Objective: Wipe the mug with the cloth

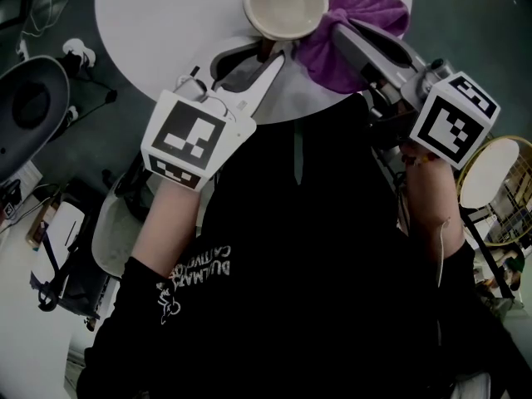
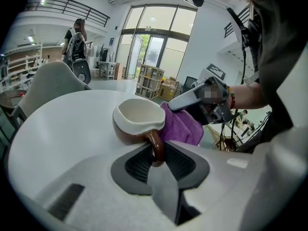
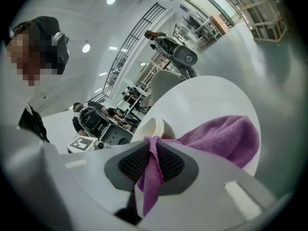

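A mug (image 1: 285,3) with a cream inside and brown outside stands on the round white table (image 1: 158,23). My left gripper (image 1: 270,56) is shut on the mug's brown handle (image 2: 156,147), which sits between its dark pads. My right gripper (image 1: 332,25) is shut on a purple cloth (image 1: 357,36), a fold of it pinched between the pads (image 3: 150,163). The cloth (image 2: 182,125) is pressed against the mug's right side in the left gripper view. In the right gripper view the mug (image 3: 155,128) peeks out just beyond the cloth (image 3: 226,137).
A grey chair (image 1: 29,115) stands left of the table, and another chair (image 2: 50,83) shows beyond it in the left gripper view. A round wire-rimmed stool (image 1: 490,173) is at the right. Bags and cables lie on the floor at lower left.
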`<action>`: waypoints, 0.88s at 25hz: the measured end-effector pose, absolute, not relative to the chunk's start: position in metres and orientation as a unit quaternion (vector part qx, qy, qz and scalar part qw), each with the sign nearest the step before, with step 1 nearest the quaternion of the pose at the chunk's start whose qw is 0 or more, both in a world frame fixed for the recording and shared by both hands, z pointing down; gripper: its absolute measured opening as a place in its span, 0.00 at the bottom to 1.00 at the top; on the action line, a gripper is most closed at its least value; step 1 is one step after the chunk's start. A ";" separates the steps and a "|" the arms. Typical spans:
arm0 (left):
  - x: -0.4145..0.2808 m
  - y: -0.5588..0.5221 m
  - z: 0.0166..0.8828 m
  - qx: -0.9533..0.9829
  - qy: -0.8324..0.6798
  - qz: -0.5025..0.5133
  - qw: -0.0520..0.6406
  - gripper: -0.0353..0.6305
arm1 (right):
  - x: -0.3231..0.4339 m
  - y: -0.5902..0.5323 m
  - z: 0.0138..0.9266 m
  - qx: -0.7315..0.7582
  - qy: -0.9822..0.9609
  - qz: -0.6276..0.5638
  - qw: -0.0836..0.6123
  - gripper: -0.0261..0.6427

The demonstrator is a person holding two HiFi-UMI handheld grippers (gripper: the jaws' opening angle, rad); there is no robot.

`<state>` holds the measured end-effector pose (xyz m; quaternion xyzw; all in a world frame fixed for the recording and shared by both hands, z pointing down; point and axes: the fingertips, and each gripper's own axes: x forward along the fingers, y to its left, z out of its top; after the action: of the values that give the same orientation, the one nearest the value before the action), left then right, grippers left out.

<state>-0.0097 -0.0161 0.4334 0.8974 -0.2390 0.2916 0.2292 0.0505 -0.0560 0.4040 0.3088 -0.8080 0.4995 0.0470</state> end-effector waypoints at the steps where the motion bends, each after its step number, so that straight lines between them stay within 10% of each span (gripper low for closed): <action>1: -0.010 -0.016 0.433 0.898 -0.238 0.291 0.229 0.18 | 0.051 -0.057 0.404 0.309 -0.809 0.498 0.047 0.11; 22: -0.011 -0.006 0.442 0.905 -0.171 0.317 0.228 0.18 | 0.053 -0.062 0.406 0.393 -0.773 0.487 0.104 0.11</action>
<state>-0.0114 -0.0062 0.4421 0.9046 -0.1707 0.3171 0.2280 0.0526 -0.0615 0.4058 0.3935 -0.7731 0.4866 0.1038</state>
